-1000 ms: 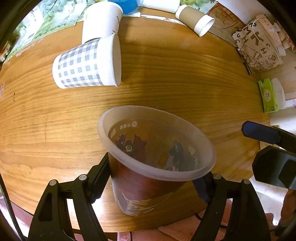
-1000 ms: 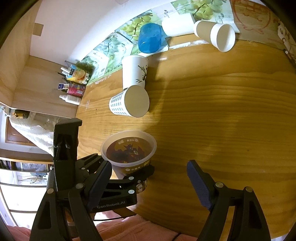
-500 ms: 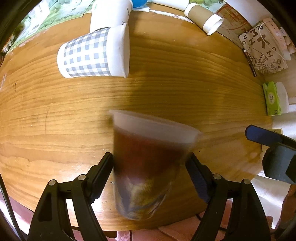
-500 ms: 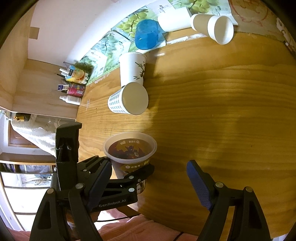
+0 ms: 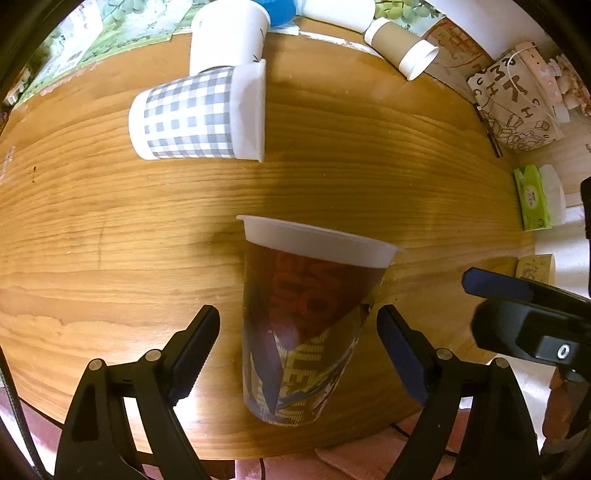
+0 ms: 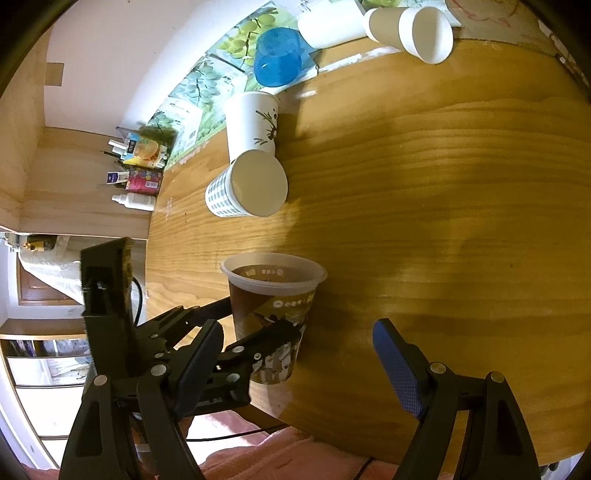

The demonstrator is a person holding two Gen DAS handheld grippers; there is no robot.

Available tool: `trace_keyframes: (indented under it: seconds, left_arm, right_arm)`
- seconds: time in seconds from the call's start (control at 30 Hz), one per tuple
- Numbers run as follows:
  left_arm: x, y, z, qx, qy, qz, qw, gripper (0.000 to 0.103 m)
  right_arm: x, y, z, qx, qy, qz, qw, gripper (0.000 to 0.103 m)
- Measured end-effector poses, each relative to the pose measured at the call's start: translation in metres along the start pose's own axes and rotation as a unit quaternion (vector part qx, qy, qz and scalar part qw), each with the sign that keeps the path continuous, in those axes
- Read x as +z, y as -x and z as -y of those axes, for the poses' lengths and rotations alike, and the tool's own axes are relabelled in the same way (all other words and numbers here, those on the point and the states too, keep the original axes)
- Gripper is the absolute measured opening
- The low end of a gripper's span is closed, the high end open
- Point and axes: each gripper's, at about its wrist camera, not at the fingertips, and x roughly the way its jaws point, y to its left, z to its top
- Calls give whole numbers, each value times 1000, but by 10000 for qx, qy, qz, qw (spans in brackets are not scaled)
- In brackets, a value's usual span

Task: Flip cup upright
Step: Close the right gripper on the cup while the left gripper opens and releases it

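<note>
A translucent plastic cup with a dark red printed sleeve [image 5: 303, 325] stands upright near the front edge of the wooden table [image 5: 110, 236], mouth up. My left gripper [image 5: 295, 339] is open, one finger on each side of the cup with a gap on both sides. In the right wrist view the same cup [image 6: 273, 310] stands with the left gripper [image 6: 258, 325] around its lower half. My right gripper [image 6: 295, 354] is open and empty, to the right of the cup.
A checked paper cup [image 5: 199, 118] lies on its side behind, next to an upright white cup [image 5: 225, 33]. A brown cup [image 5: 402, 48] lies at the back, near a blue cup [image 6: 277, 55]. A patterned bag [image 5: 517, 107] and green tissue pack [image 5: 532, 199] sit right.
The left gripper has turned the cup from tilted toward the camera to upright on the table, then opened off it. The right gripper stayed open and moved closer.
</note>
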Motion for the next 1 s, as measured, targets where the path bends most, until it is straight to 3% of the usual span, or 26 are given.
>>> trace_keyframes:
  seconds: [0.27,0.5,0.8,1.0]
  left_arm:
    - [-19,20,-11,-22,-153,296,9994,89]
    - [-36,43,-17,137,-236,981,9948,89]
    - [-62,79,-31,187,-337,1983,9794,89]
    - [-83,101,-36,330,-525,2669,9617,89]
  right_arm:
    - [-6,-13,-2,244,-233,-37,9994,84]
    - [-7,-24,-11,276,-275,32,9992,84]
    - [-7,-38,-18,187,-450,240,9985,84]
    - [-7,-49,-20,101,-586,389,9975,84]
